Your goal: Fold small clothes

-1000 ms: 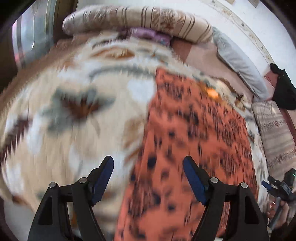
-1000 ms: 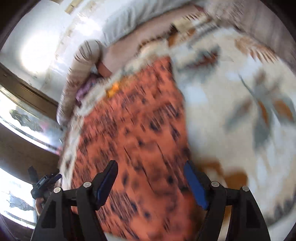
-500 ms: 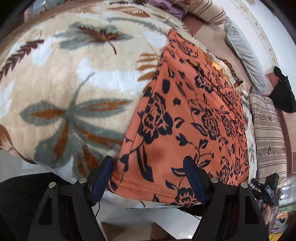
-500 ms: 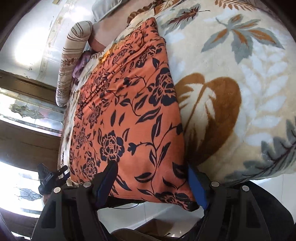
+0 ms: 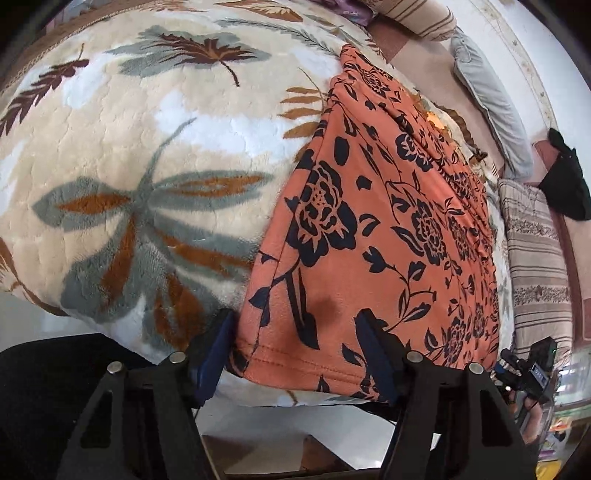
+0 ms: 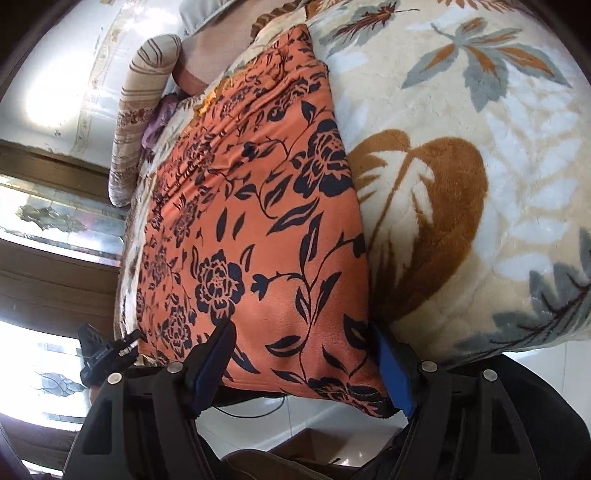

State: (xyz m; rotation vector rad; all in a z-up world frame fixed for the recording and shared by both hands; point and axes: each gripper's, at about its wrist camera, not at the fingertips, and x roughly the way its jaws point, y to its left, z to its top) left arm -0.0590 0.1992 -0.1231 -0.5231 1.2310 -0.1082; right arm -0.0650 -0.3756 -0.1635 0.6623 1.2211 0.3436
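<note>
Both claws are spread wide: left gripper and right gripper each straddle a near hem corner of the orange floral garment on the leaf-print blanket.

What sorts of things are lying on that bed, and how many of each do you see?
Orange floral garment: 1
Leaf-patterned blanket: 1
Striped cushions: 2
Grey pillow: 1
Black item at the far edge, kind unclear: 1
Purple cloth, partly hidden: 1
Handheld grippers, left and right, both open at the garment's near hem: 2
Total: 9
</note>
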